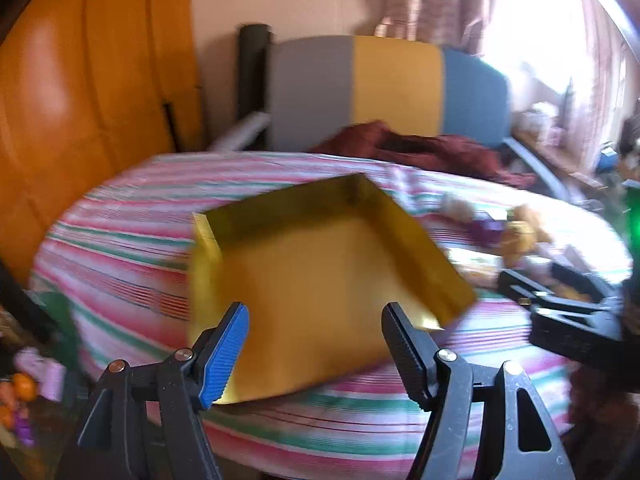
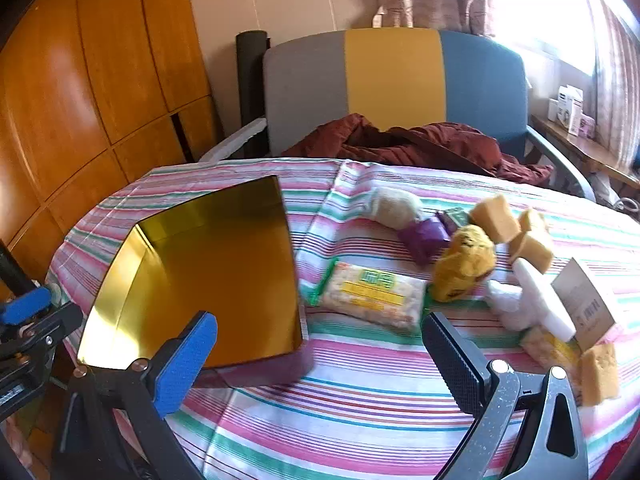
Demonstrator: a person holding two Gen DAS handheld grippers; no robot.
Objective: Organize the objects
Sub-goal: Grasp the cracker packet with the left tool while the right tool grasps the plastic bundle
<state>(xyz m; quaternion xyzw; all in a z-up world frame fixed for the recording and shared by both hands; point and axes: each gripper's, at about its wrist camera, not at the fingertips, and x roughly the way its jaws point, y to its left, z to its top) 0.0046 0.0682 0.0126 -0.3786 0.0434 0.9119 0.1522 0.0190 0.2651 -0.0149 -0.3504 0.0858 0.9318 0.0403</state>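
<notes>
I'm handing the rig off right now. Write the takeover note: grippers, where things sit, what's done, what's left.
Left gripper: open, empty, hovering at the near edge of the shiny gold square tray.
Right gripper: open, empty, over the striped tablecloth.
Tray looks empty.
Right of it, loose: clear snack packet, yellow plush toy, purple wrapped item, tan sponge blocks, white plush toy.
Done: nothing sorted yet.
Left: presumably gather the items into the tray.

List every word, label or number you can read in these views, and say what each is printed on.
None can be read.
Snack packet: green and yellow label, print too blurred.
Cardboard tag: dark print, too small.
Boxes on the window ledge: labels too small.
Purple wrapper: no legible text.
</notes>
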